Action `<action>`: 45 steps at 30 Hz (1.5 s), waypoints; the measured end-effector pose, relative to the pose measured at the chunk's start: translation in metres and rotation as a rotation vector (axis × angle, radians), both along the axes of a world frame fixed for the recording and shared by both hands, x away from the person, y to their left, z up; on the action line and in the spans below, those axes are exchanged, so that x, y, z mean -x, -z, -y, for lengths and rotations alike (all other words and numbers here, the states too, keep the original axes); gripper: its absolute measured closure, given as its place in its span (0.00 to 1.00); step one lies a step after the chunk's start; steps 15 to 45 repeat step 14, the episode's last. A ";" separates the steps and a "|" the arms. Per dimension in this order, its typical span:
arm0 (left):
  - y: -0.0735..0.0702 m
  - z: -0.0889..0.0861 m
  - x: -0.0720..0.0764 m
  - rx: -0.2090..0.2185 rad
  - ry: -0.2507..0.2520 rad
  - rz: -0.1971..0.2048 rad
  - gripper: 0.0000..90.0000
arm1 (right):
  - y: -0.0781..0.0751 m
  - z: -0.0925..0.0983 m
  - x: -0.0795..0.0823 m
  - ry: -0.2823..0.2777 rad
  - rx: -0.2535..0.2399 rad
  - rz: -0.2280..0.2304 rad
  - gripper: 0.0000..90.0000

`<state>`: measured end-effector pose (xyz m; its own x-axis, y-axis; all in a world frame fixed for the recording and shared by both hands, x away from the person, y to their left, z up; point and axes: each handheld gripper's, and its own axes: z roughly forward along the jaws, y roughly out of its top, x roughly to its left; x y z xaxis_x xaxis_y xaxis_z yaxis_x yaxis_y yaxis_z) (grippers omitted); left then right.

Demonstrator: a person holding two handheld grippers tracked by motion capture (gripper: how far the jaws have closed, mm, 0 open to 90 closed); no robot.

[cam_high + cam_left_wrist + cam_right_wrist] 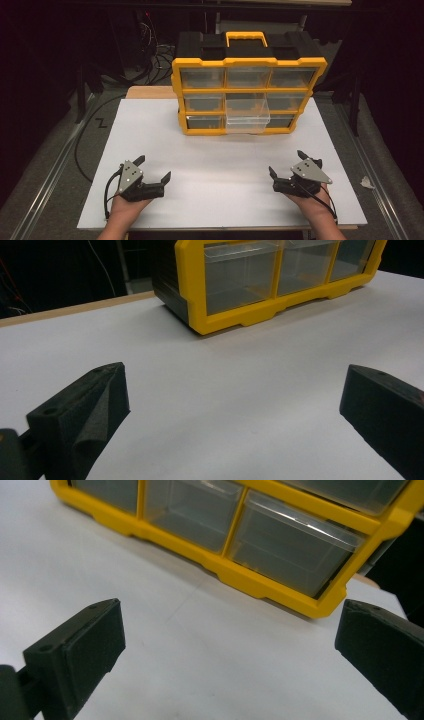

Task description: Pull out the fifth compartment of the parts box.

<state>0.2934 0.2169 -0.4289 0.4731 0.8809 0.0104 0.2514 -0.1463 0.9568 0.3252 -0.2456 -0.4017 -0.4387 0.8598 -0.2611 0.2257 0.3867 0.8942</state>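
A: Nearest the camera are the two hands at the near edge of the white table. The left hand holds the left gripper, and its jaws are spread wide with nothing between them.

B: And the other one?

A: The right hand holds the right gripper, jaws spread the same way and holding nothing. The two grippers are well apart, with bare tabletop between them.

B: What lies ahead of them?

A: A yellow and black drawer box stands upright at the far side of the table, well beyond both grippers and roughly midway between them. It has three rows of three clear drawers and a yellow handle on top.

B: Are all the drawers pushed in?

A: No. The middle drawer of the centre row is pulled out toward the grippers, overhanging the drawer below it. I cannot tell whether anything is in it.

B: What do the gripper views show?

A: In the left gripper view the box sits ahead and to the right of the open jaws. In the right gripper view its bottom row runs across the top, beyond the jaws.
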 end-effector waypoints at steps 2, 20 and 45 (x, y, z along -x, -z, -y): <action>0.000 0.000 0.000 0.002 0.000 -0.002 0.00 | -0.001 0.003 0.001 -0.001 -0.055 -0.011 0.01; 0.000 -0.004 -0.002 0.053 -0.002 -0.017 0.00 | 0.005 0.022 -0.002 0.014 -0.323 -0.099 0.01; 0.000 -0.004 -0.002 0.053 -0.002 -0.017 0.00 | 0.005 0.022 -0.002 0.014 -0.323 -0.099 0.01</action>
